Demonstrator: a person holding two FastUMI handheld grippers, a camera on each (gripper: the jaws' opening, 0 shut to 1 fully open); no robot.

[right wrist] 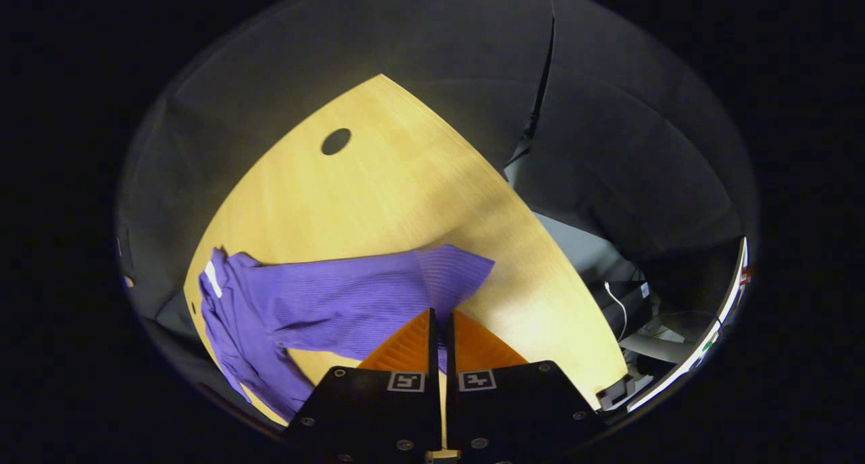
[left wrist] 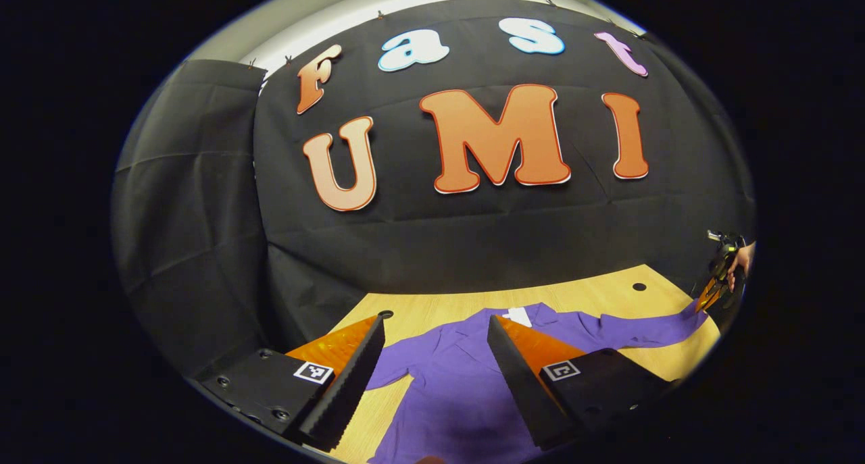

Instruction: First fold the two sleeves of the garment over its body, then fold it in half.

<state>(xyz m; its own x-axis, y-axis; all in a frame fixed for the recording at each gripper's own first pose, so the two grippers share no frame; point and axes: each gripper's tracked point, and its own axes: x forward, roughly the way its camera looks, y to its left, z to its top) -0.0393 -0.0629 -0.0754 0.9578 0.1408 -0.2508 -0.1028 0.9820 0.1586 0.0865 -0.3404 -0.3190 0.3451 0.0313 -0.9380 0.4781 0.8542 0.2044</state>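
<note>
A purple long-sleeved garment (left wrist: pixel 459 383) lies spread on the wooden table (left wrist: pixel 595 295), collar and white label (left wrist: pixel 519 315) toward the far wall. My left gripper (left wrist: pixel 436 322) hovers open over the garment's body, nothing between its fingers. One sleeve stretches out to the right, where the right gripper (left wrist: pixel 706 298), held by a hand (left wrist: pixel 743 258), meets its end. In the right gripper view, my right gripper (right wrist: pixel 440 312) is shut on the ribbed cuff (right wrist: pixel 449 275) of that sleeve, with purple cloth showing between the fingers. The rest of the garment (right wrist: pixel 270 308) lies bunched to the left.
The table (right wrist: pixel 378 194) has a round cable hole (right wrist: pixel 336 141) near its far corner and another hole (left wrist: pixel 386 313) at the left back edge. Beyond the table's right edge sit cables and equipment (right wrist: pixel 635 308) on the floor. Black cloth walls the booth.
</note>
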